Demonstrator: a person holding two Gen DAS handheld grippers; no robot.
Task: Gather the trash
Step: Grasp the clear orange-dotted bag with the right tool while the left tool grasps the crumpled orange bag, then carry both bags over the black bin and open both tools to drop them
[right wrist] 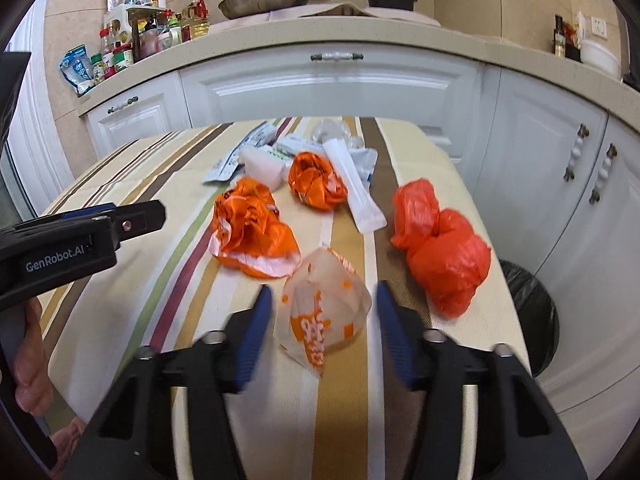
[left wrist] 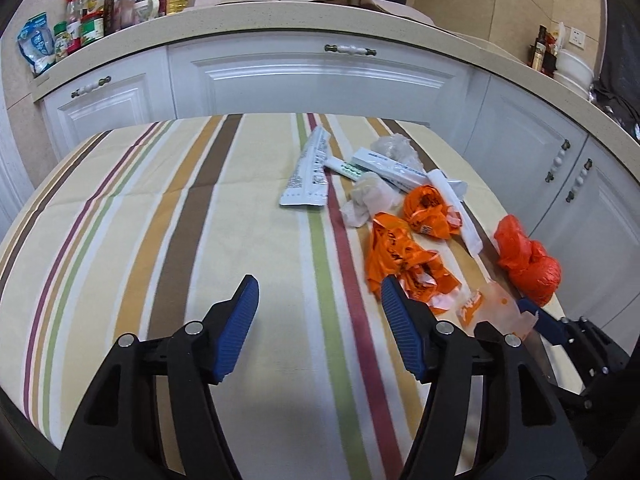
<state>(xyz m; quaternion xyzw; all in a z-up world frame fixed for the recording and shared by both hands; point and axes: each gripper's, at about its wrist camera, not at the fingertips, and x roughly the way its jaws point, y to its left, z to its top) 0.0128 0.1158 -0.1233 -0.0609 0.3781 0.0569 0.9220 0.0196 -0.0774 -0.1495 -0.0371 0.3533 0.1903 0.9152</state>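
Observation:
Trash lies on a striped tablecloth (left wrist: 160, 216). My left gripper (left wrist: 318, 294) is open and empty, just left of a crumpled orange bag (left wrist: 400, 264). My right gripper (right wrist: 324, 300) is open, its fingers on either side of a translucent wrapper with orange print (right wrist: 322, 316); that wrapper also shows in the left wrist view (left wrist: 492, 312). Around them lie a second orange bag (right wrist: 316, 180), a red bag (right wrist: 440, 248), a white sleeve (right wrist: 356, 192), crumpled tissue (left wrist: 368, 200), a silver pouch (left wrist: 308, 172) and white boxes (left wrist: 384, 164).
A bin with a black liner (right wrist: 532, 312) stands right of the table. White cabinets (left wrist: 320, 80) and a counter with bottles (left wrist: 104, 12), a pan (right wrist: 264, 0) and a pot (right wrist: 390, 0) lie beyond. The left gripper's body (right wrist: 80, 236) shows at the right wrist view's left.

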